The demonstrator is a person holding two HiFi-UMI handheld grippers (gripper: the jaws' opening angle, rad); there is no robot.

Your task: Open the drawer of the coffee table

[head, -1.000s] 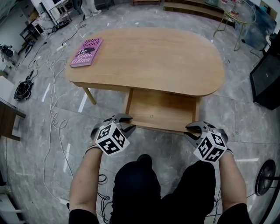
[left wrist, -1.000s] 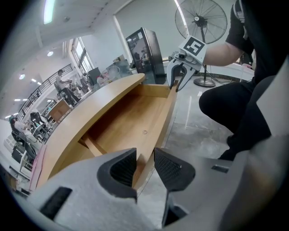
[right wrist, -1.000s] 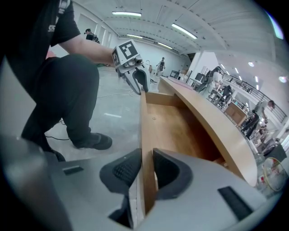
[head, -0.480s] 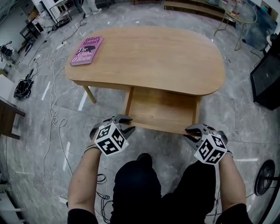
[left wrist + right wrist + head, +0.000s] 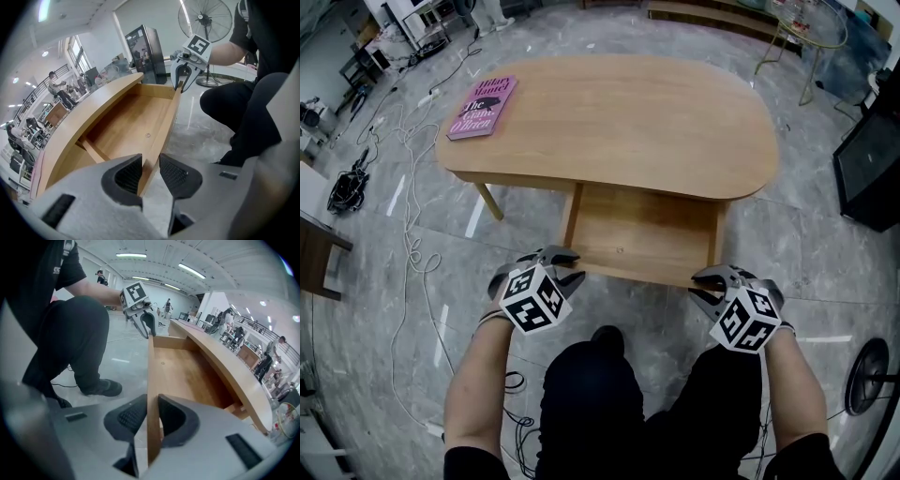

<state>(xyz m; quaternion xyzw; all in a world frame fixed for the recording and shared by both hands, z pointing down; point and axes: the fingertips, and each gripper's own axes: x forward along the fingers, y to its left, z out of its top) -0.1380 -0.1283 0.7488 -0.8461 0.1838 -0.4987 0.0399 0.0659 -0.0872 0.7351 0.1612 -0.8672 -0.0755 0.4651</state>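
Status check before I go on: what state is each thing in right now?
drawer: pulled open, nothing inside.
left claw: shut on drawer front, its left end.
right claw: shut on drawer front, its right end.
book: closed, flat on the tabletop.

We wear a black short-sleeved top (image 5: 47,268) with small white print at the sleeve, black trousers (image 5: 609,412) and a dark shoe (image 5: 101,388). The left gripper (image 5: 570,264) and right gripper (image 5: 701,284) are pale grey moulded units with curved, darker jaw arms, and each carries a white cube (image 5: 536,298) printed with black square markers on its faces. Close up, our jaw tips are rounded grey blocks with black, finely ribbed pads (image 5: 127,174) set into their inner faces.
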